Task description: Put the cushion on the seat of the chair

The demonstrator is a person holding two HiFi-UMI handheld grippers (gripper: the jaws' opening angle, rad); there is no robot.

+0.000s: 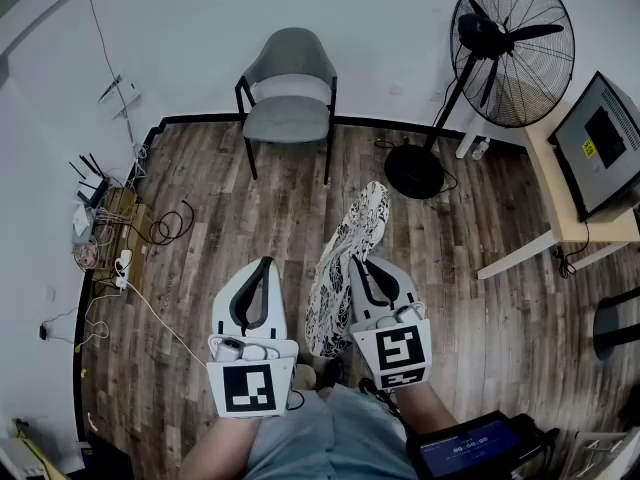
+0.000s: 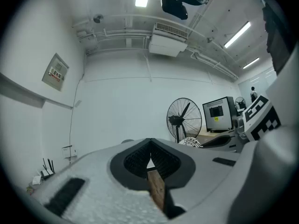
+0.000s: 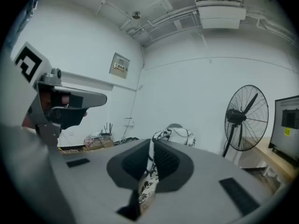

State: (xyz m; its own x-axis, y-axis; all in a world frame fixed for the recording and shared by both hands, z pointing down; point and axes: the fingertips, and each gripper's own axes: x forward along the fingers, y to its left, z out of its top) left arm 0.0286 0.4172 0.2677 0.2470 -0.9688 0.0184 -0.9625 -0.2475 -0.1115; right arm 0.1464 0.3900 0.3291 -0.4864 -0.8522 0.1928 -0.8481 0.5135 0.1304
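A grey chair (image 1: 288, 96) stands against the far wall, its seat (image 1: 288, 121) bare. In the head view the white cushion (image 1: 345, 258) with a black pattern hangs upright over the wooden floor, well short of the chair. My right gripper (image 1: 356, 264) is shut on its edge. The right gripper view shows the patterned fabric (image 3: 149, 171) pinched between the jaws of my right gripper (image 3: 152, 144), with the cushion's top (image 3: 176, 135) bulging beyond the tips. My left gripper (image 1: 262, 266) is beside it on the left, apart from the cushion. In the left gripper view the left gripper (image 2: 149, 146) is shut with nothing in it.
A large floor fan (image 1: 508, 46) stands right of the chair, its round base (image 1: 413, 171) on the floor. A light table (image 1: 560, 203) with a monitor (image 1: 603, 143) is at the right. Cables and a router (image 1: 105, 218) lie along the left wall.
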